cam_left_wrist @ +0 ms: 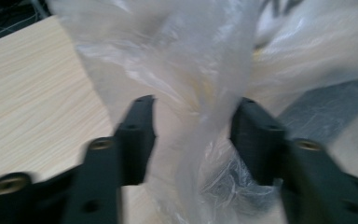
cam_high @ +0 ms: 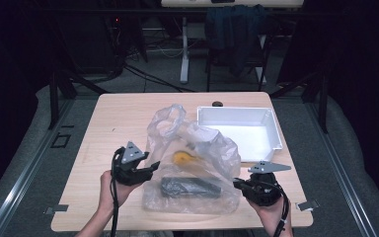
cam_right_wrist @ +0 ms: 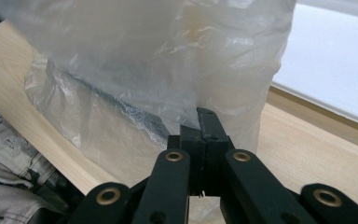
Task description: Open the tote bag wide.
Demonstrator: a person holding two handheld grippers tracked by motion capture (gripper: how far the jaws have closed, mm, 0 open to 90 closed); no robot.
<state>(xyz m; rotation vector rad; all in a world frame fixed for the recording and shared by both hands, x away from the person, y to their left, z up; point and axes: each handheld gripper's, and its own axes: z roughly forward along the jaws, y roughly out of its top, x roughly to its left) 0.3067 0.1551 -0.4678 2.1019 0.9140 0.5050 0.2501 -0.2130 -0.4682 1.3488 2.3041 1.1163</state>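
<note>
The worktop (cam_high: 113, 123) is pale wood and carries everything. At about one o'clock from its middle stands a white tray (cam_high: 271, 131), its long side running nine to three.

The clear plastic bag (cam_high: 192, 163) lies at the centre of the worktop, toward six o'clock, crumpled and puffed up. Its long axis runs roughly from six to twelve, with the bunched handles at the twelve o'clock end and the flat base nearest the person. Inside, a dark grey block (cam_high: 190, 187) lies flat along the bottom, its long axis running nine to three; above it sits a yellow object (cam_high: 182, 158), and a pale one (cam_high: 192, 134) beyond that. No writing or label can be read on the bag or its contents.

The right gripper (cam_right_wrist: 205, 126) is at the bag's four o'clock corner, its jaws closed tight on a pinch of the plastic film. The left gripper (cam_left_wrist: 191, 135) is at the bag's nine o'clock edge; its jaws stand apart, with a twisted fold of the film hanging loose between them, touching neither pad as far as the blurred left gripper view shows.
</note>
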